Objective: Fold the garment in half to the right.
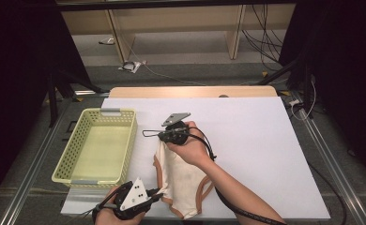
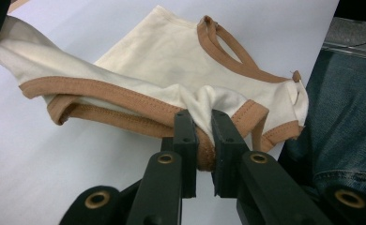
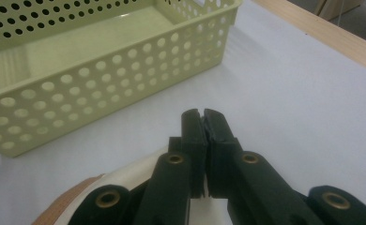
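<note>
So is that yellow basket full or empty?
Empty: the basket shows its bare floor in the high view, and the cream garment lies outside it on the table.

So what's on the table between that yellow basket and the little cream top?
Nothing: bare white table cover lies between basket and cream top, seen in the high view.

The garment lies on the table. The basket stands left of it, near.
</note>
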Available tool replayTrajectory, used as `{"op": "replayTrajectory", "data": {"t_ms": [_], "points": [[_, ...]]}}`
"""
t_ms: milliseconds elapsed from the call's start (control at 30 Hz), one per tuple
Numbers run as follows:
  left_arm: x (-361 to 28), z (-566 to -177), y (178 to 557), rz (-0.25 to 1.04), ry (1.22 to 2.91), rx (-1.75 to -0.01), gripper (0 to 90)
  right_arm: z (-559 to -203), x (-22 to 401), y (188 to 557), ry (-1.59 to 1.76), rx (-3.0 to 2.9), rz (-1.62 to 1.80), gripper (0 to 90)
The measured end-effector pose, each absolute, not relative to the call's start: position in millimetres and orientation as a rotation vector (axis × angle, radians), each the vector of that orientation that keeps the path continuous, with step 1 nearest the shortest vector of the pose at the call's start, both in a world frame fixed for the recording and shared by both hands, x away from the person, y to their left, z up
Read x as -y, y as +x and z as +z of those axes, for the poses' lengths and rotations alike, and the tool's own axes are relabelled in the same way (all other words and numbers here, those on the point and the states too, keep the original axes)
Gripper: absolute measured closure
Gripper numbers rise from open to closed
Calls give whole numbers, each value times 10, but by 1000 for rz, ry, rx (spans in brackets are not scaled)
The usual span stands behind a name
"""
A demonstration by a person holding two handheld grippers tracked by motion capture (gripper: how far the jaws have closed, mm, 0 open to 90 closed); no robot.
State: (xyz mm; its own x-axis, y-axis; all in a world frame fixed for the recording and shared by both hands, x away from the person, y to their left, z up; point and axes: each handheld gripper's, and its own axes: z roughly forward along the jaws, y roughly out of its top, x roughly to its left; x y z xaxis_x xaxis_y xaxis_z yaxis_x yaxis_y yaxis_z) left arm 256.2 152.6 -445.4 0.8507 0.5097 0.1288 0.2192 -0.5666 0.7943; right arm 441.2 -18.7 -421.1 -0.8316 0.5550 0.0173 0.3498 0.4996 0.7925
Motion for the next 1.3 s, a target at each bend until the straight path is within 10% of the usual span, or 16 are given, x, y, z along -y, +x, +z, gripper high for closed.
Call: {"op": "replayTrajectory", "data": {"t_ms": [1300], "points": [[-1452,-4473,2551,466,2149,-487,823,-4221,373,4402,802,-2490,1238,886]]}}
